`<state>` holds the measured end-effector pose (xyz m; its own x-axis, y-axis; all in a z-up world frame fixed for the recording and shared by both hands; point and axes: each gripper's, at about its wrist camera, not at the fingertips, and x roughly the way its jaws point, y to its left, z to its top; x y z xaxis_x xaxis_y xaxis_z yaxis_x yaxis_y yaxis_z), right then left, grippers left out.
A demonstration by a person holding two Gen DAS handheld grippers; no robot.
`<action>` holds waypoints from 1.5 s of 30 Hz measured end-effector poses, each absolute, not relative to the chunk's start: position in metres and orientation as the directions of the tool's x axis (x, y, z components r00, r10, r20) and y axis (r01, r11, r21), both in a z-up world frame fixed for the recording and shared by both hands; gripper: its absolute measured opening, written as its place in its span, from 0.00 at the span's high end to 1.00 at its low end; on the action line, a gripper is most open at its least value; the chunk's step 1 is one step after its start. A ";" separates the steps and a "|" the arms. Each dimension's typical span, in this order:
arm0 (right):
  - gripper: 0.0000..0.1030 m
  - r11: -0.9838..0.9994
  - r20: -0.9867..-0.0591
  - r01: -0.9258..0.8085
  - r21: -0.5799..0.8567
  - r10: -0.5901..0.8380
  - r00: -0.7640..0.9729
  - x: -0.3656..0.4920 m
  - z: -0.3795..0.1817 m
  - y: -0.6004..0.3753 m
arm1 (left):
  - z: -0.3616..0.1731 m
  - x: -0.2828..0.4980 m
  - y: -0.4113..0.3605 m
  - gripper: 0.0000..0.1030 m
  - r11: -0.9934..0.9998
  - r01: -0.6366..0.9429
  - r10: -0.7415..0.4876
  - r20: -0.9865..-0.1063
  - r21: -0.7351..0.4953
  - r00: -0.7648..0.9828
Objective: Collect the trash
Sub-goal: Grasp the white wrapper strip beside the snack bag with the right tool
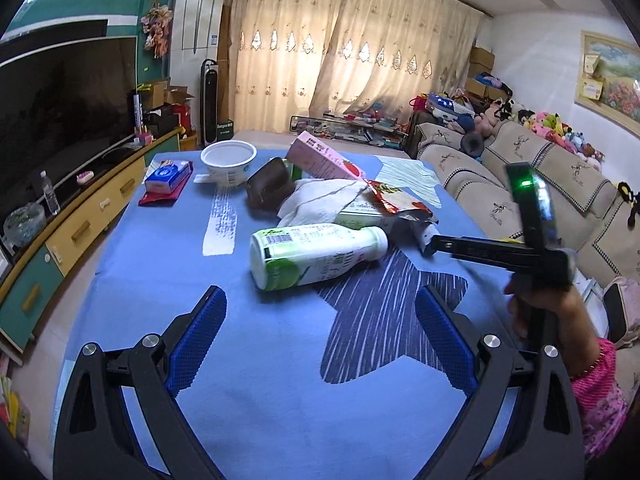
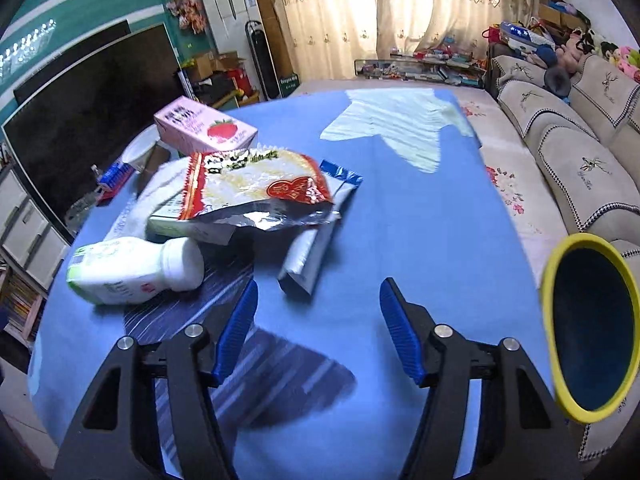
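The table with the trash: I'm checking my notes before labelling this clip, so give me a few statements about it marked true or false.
1. The white drink bottle lies on its side on the blue tablecloth. True.
2. The left gripper is shut on the bottle. False: it is open and holds nothing.
3. The pink strawberry carton is in the yellow-rimmed bin. False: it sits among the trash on the table.
4. The right gripper is open and empty. True.
5. The red snack bag rests on other trash. True.

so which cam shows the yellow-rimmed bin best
The right wrist view: the yellow-rimmed bin sits at its right edge, dark opening facing the camera, beside the blue table. The left wrist view doesn't show it at all.
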<state>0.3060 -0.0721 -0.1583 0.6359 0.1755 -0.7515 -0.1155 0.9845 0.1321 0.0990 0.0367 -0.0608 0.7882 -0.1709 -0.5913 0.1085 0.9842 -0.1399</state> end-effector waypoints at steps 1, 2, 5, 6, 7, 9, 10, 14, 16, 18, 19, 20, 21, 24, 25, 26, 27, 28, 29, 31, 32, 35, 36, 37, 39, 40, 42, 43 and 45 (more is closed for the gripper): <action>0.45 0.985 -0.758 -0.111 0.131 0.171 0.629 0.312 -0.162 -0.071 | -0.062 0.100 0.039 0.09 0.983 0.107 -0.175 -0.592 -0.147 0.786; 0.46 0.985 -0.762 -0.107 0.131 0.170 0.625 0.317 -0.165 -0.069 | -0.064 0.101 0.041 0.09 0.983 0.106 -0.177 -0.594 -0.153 0.785; 0.51 0.988 -0.772 -0.100 0.119 0.156 0.616 0.327 -0.169 -0.064 | -0.068 0.105 0.044 0.09 0.981 0.105 -0.184 -0.600 -0.164 0.779; 0.53 0.988 -0.774 -0.101 0.118 0.155 0.614 0.329 -0.170 -0.063 | -0.069 0.106 0.045 0.09 0.980 0.106 -0.186 -0.600 -0.168 0.778; 0.57 0.989 -0.779 -0.100 0.113 0.151 0.609 0.332 -0.172 -0.062 | -0.069 0.108 0.046 0.09 0.980 0.105 -0.187 -0.601 -0.170 0.777; 0.66 0.990 -0.785 -0.096 0.102 0.140 0.604 0.335 -0.174 -0.062 | -0.072 0.111 0.048 0.09 0.979 0.104 -0.190 -0.603 -0.176 0.775; 0.72 0.991 -0.784 -0.093 0.100 0.136 0.606 0.334 -0.175 -0.063 | -0.073 0.113 0.048 0.09 0.978 0.104 -0.193 -0.605 -0.179 0.773; 0.83 0.991 -0.784 -0.091 0.098 0.133 0.606 0.329 -0.174 -0.069 | -0.079 0.115 0.048 0.09 0.977 0.104 -0.198 -0.614 -0.186 0.764; 0.86 0.991 -0.783 -0.088 0.097 0.131 0.609 0.324 -0.173 -0.074 | -0.081 0.117 0.048 0.09 0.976 0.105 -0.202 -0.619 -0.189 0.759; 0.86 0.992 -0.781 -0.079 0.103 0.130 0.611 0.320 -0.172 -0.080 | -0.082 0.118 0.047 0.09 0.975 0.111 -0.208 -0.618 -0.193 0.759; 0.87 0.991 -0.779 -0.073 0.108 0.130 0.614 0.316 -0.171 -0.085 | -0.082 0.117 0.045 0.09 0.975 0.114 -0.210 -0.617 -0.192 0.759; 0.88 0.991 -0.776 -0.068 0.111 0.129 0.617 0.312 -0.169 -0.088 | -0.081 0.116 0.044 0.09 0.975 0.118 -0.212 -0.615 -0.191 0.759; 0.88 0.992 -0.772 -0.066 0.111 0.128 0.622 0.308 -0.166 -0.088 | -0.081 0.116 0.042 0.09 0.974 0.122 -0.214 -0.614 -0.189 0.760; 0.88 0.990 -0.725 -0.112 0.081 0.136 0.675 0.283 -0.149 -0.084 | -0.081 0.115 0.038 0.09 0.975 0.130 -0.216 -0.613 -0.183 0.760; 0.88 0.989 -0.706 -0.134 0.063 0.139 0.695 0.274 -0.142 -0.082 | -0.081 0.115 0.036 0.09 0.974 0.133 -0.219 -0.614 -0.183 0.759; 0.88 0.989 -0.697 -0.138 0.050 0.134 0.705 0.268 -0.140 -0.081 | -0.081 0.115 0.035 0.09 0.973 0.135 -0.222 -0.614 -0.185 0.758; 0.88 0.991 -0.696 -0.129 0.039 0.119 0.708 0.262 -0.137 -0.082 | -0.081 0.114 0.034 0.09 0.973 0.139 -0.225 -0.613 -0.186 0.757; 0.88 0.992 -0.696 -0.120 0.037 0.112 0.709 0.258 -0.135 -0.085 | -0.081 0.114 0.032 0.09 0.972 0.143 -0.229 -0.613 -0.186 0.757; 0.88 0.991 -0.692 -0.121 0.048 0.120 0.712 0.254 -0.133 -0.088 | -0.081 0.113 0.030 0.09 0.972 0.147 -0.232 -0.612 -0.186 0.756; 0.88 0.992 -0.682 -0.115 0.057 0.123 0.721 0.246 -0.129 -0.094 | -0.081 0.111 0.028 0.09 0.971 0.155 -0.236 -0.611 -0.183 0.755; 0.88 0.995 -0.682 -0.092 0.035 0.091 0.726 0.241 -0.127 -0.097 | -0.081 0.111 0.027 0.09 0.971 0.157 -0.236 -0.611 -0.181 0.755; 0.88 0.980 -0.680 -0.144 0.138 0.199 0.705 0.229 -0.120 -0.107 | -0.082 0.110 0.026 0.09 0.971 0.159 -0.236 -0.615 -0.179 0.752; 0.88 0.974 -0.673 -0.162 0.159 0.227 0.703 0.225 -0.118 -0.109 | -0.082 0.110 0.026 0.09 0.971 0.158 -0.237 -0.616 -0.181 0.751; 0.88 0.978 -0.668 -0.161 0.136 0.211 0.714 0.217 -0.114 -0.109 | -0.083 0.110 0.026 0.09 0.970 0.158 -0.238 -0.617 -0.183 0.750; 0.88 0.985 -0.660 -0.147 0.090 0.169 0.732 0.206 -0.110 -0.109 | -0.083 0.110 0.026 0.09 0.969 0.159 -0.244 -0.616 -0.190 0.749; 0.88 0.982 -0.657 -0.156 0.107 0.187 0.730 0.201 -0.108 -0.111 | -0.083 0.110 0.026 0.09 0.968 0.160 -0.245 -0.615 -0.191 0.749; 0.88 0.978 -0.654 -0.162 0.135 0.211 0.727 0.194 -0.104 -0.117 | -0.082 0.109 0.024 0.09 0.969 0.164 -0.245 -0.614 -0.185 0.751; 0.88 0.979 -0.652 -0.155 0.131 0.203 0.731 0.192 -0.103 -0.119 | -0.082 0.108 0.023 0.09 0.969 0.166 -0.244 -0.613 -0.183 0.751; 0.89 0.979 -0.646 -0.144 0.142 0.202 0.736 0.187 -0.101 -0.125 | -0.082 0.108 0.022 0.09 0.969 0.169 -0.245 -0.614 -0.180 0.750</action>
<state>0.1866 -0.1251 -0.1013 0.7363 0.2019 -0.6459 -0.1439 0.9793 0.1420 0.1082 0.0217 -0.0819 0.7505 -0.2446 -0.6140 0.1689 0.9691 -0.1796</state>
